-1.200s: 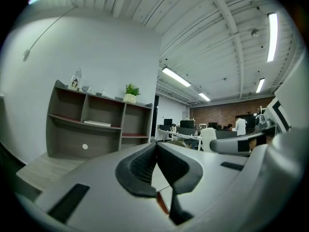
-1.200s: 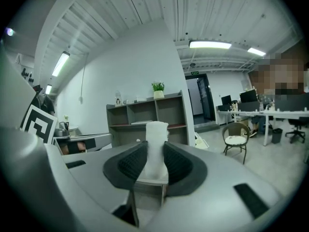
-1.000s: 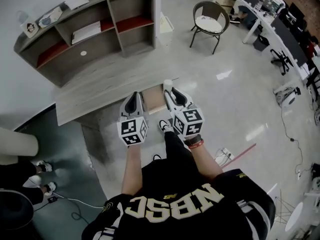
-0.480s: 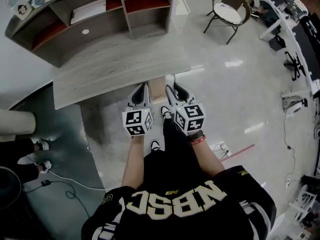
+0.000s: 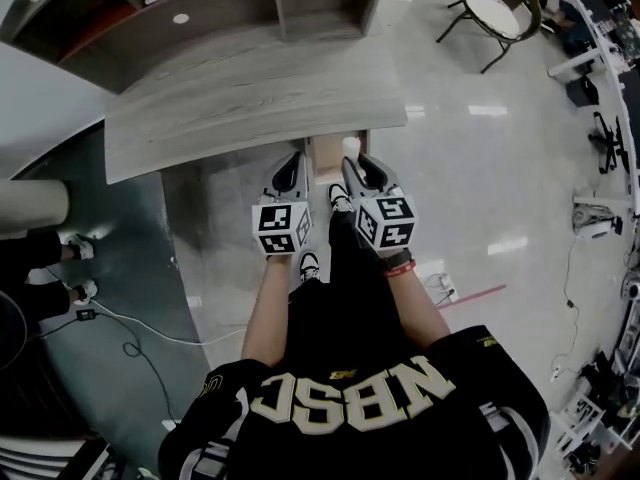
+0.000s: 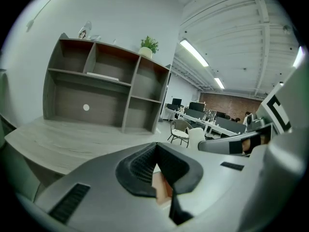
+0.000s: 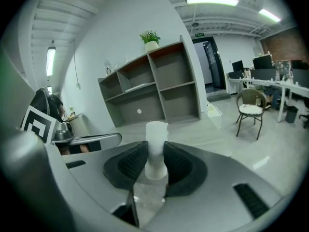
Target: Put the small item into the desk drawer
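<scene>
Grey wood grain runs across the desk in the head view, where a person stands at its near edge with both tools held side by side. Between them, under that edge, the tan inside of the drawer shows, pulled out. The right gripper is at the drawer's right side, with the small item, a white cylinder, poking out of its tip. The left gripper is just beside the drawer's left side. A shelf unit stands along the desk's far edge.

In the left gripper view, the left gripper has its ribbed pads pressed together with nothing seen between them. A tan strip, probably the drawer, shows below them. The desk top stretches away to the left.

In the right gripper view, the right gripper is clenched on the small item. The item stands upright, pinched at its lower half with its top clear above the pads. The shelf unit stands beyond.

The step in hand looks like carrying the item over the open drawer. Done well, the right tool would move over the drawer's middle, away from its walls. It would sink until the cylinder's base is inside before the jaws part, since a tall, narrow piece let go from high up would likely tip or roll. The left tool should stay off the drawer's mouth, ready to push it closed.
</scene>
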Demonstrator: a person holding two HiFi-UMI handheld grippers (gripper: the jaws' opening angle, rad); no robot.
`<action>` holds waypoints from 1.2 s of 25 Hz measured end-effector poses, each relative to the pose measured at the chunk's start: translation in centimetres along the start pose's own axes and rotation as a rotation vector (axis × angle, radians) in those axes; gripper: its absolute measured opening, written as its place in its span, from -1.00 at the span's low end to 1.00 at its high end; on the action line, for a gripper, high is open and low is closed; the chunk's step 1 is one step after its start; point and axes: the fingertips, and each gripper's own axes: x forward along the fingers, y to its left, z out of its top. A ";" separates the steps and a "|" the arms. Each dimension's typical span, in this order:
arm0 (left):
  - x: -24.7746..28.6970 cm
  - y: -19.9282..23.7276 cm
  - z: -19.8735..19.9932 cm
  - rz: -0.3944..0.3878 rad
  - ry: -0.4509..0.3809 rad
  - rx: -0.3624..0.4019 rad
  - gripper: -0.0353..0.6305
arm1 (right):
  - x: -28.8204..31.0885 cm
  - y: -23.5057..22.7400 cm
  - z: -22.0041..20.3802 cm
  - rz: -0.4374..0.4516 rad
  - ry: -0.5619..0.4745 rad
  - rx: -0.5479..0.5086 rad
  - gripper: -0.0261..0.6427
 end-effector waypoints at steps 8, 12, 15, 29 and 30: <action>1.3 1.7 -2.7 0.009 0.059 -0.012 -0.85 | 3.2 -0.9 -3.8 0.009 0.094 -0.002 -0.57; 2.2 2.0 -5.0 0.002 0.093 -0.026 -0.85 | 4.6 -1.8 -5.5 0.010 0.128 -0.024 -0.57; 2.5 2.1 -6.7 0.007 0.117 -0.043 -0.85 | 5.3 -2.0 -6.8 0.018 0.159 -0.042 -0.57; 5.2 3.1 -11.9 0.006 0.215 -0.080 -0.85 | 9.1 -3.4 -13.6 0.086 0.309 -0.105 -0.57; 5.5 3.1 -12.4 0.006 0.221 -0.079 -0.85 | 9.5 -3.7 -14.1 0.089 0.316 -0.112 -0.57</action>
